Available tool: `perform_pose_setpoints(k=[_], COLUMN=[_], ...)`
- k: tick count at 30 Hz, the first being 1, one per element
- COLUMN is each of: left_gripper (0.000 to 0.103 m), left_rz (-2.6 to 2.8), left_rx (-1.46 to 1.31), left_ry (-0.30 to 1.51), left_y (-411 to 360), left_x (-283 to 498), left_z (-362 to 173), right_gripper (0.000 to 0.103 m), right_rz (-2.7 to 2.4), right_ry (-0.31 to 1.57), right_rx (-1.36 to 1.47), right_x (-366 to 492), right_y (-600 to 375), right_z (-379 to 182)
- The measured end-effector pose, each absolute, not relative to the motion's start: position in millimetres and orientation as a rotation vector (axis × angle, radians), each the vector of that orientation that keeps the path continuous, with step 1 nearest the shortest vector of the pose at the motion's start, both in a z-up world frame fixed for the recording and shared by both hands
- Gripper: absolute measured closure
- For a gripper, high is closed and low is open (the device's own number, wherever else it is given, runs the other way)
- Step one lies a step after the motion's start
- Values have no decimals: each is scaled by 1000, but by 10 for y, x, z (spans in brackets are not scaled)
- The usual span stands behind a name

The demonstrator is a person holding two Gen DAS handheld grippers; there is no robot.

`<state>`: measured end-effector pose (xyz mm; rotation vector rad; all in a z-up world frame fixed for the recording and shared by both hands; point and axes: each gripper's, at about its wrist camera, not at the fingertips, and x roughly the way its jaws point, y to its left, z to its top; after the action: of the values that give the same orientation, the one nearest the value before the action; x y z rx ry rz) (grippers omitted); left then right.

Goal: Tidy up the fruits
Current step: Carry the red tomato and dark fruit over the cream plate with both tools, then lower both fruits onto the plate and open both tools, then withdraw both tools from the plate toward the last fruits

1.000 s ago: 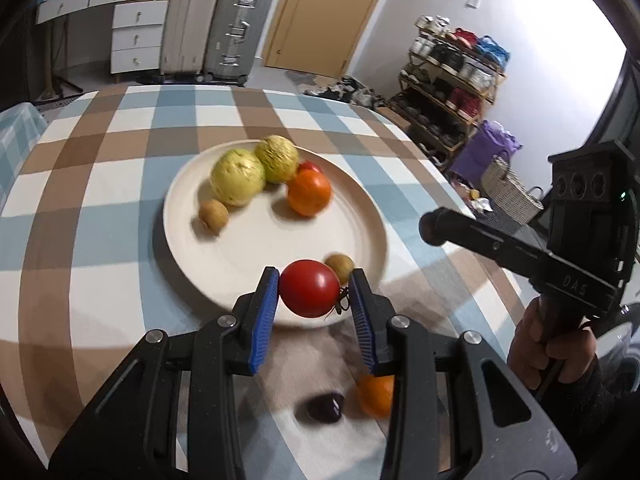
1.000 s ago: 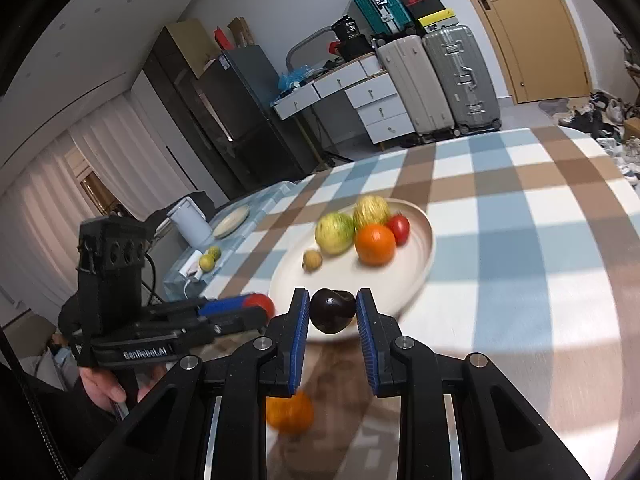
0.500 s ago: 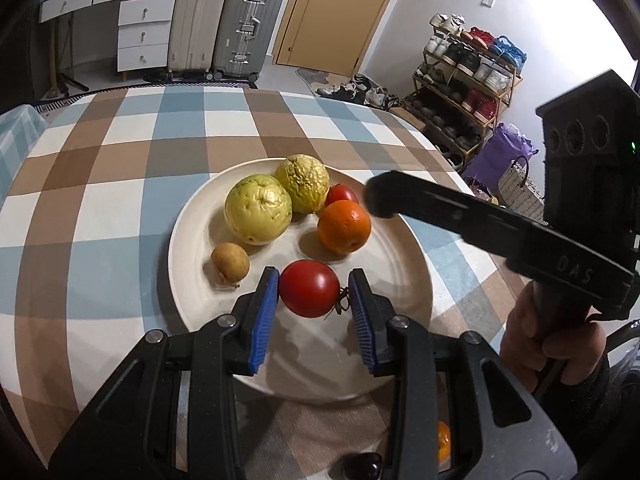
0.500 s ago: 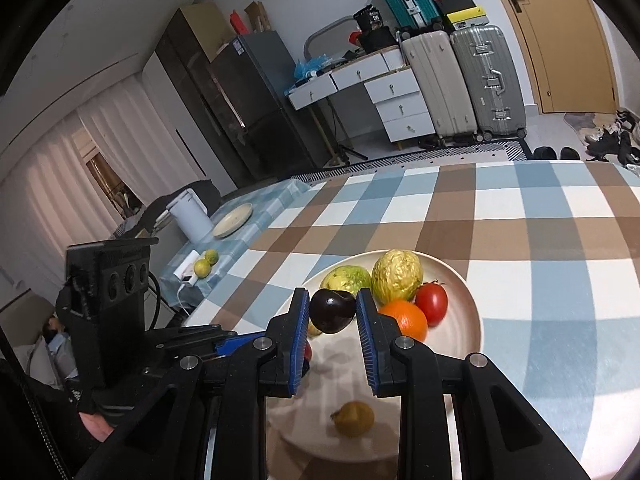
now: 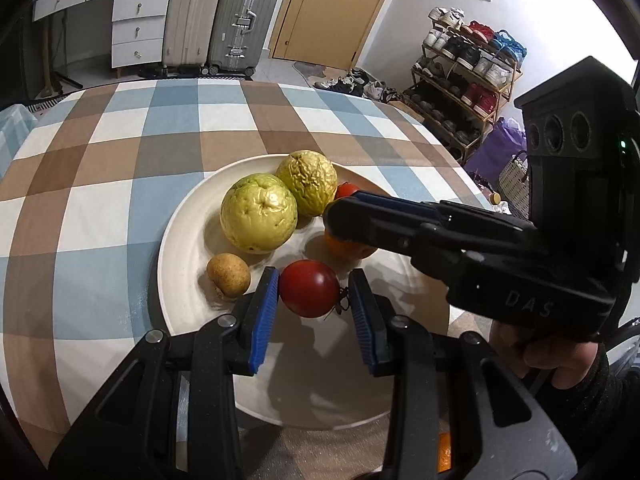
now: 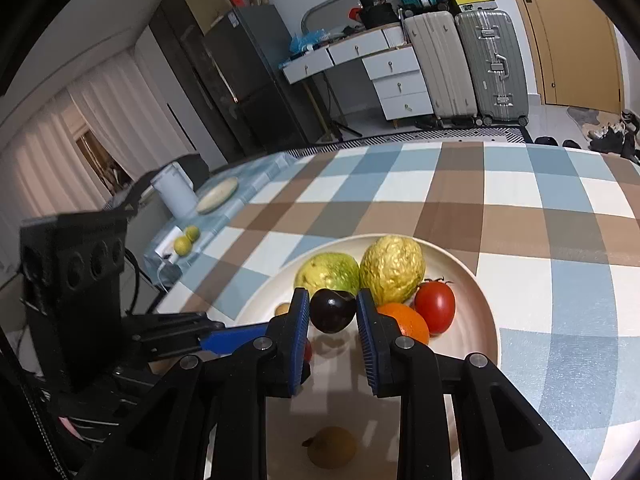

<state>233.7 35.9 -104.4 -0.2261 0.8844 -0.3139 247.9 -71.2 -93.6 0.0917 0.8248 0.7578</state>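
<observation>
My left gripper (image 5: 314, 298) is shut on a red tomato (image 5: 309, 288) and holds it over the near part of a cream plate (image 5: 176, 240). The plate holds two yellow-green guavas (image 5: 259, 218), a small brown fruit (image 5: 228, 274), an orange (image 6: 404, 322) and another tomato (image 6: 435, 306). My right gripper (image 6: 332, 314) is shut on a dark plum (image 6: 332, 311), above the plate's middle; in the left wrist view it (image 5: 340, 216) reaches in from the right, over the orange. Another small brown fruit (image 6: 331, 447) lies on the plate's near side.
The plate sits on a checked tablecloth (image 5: 120, 152). An orange fruit (image 5: 444, 458) lies on the cloth by the plate's near edge. A side table on the left holds a white kettle (image 6: 174, 192) and two limes (image 6: 186, 240). Suitcases and drawers stand behind.
Both grippers moved forward over the plate with their fruit still held. The right gripper now reaches across above the orange.
</observation>
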Motion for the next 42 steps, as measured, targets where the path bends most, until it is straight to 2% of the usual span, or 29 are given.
perform_pose_setpoints(k=[14, 16, 19, 20, 21, 26, 29, 31, 33, 35, 39, 42], left_gripper=[69, 65, 57, 48, 42, 38, 32, 29, 23, 21, 20, 15], left_rz=[-294, -283, -283, -278, -266, -236, -220, -210, -197, -188, -186, -175], left_rx=[-227, -221, -221, -216, -210, -211, -204, -196, -188, -182, -175, -162], left_ry=[886, 884, 872, 868, 857, 823, 806, 795, 782, 767, 764, 749], left_y=[351, 352, 359, 361, 362, 387, 392, 383, 373, 365, 343, 317], left_x=[2381, 2374, 2336, 2318, 2289, 2136, 2008, 1903, 1782, 1664, 1442, 1259], left_z=[-1051, -1021, -962, -941, -909, -754, -665, -603, -534, -469, -369, -304], right_gripper=[77, 72, 58, 53, 53, 53, 49, 45, 34, 32, 15, 14], right_rz=[731, 728, 729, 730, 733, 706, 690, 680, 672, 664, 668, 666], right_ry=[807, 804, 779, 768, 762, 746, 725, 710, 695, 679, 673, 679], right_rx=[75, 85, 114, 126, 136, 152, 160, 166, 176, 193, 226, 226], right_x=[2482, 2481, 2449, 2432, 2419, 2310, 2174, 2062, 1951, 1830, 1591, 1427], right_y=[-710, -736, -811, -845, -874, -972, -1057, -1126, -1191, -1263, -1389, -1435], right_z=[-925, -908, -842, -814, -793, -669, -563, -499, -447, -397, -333, -311])
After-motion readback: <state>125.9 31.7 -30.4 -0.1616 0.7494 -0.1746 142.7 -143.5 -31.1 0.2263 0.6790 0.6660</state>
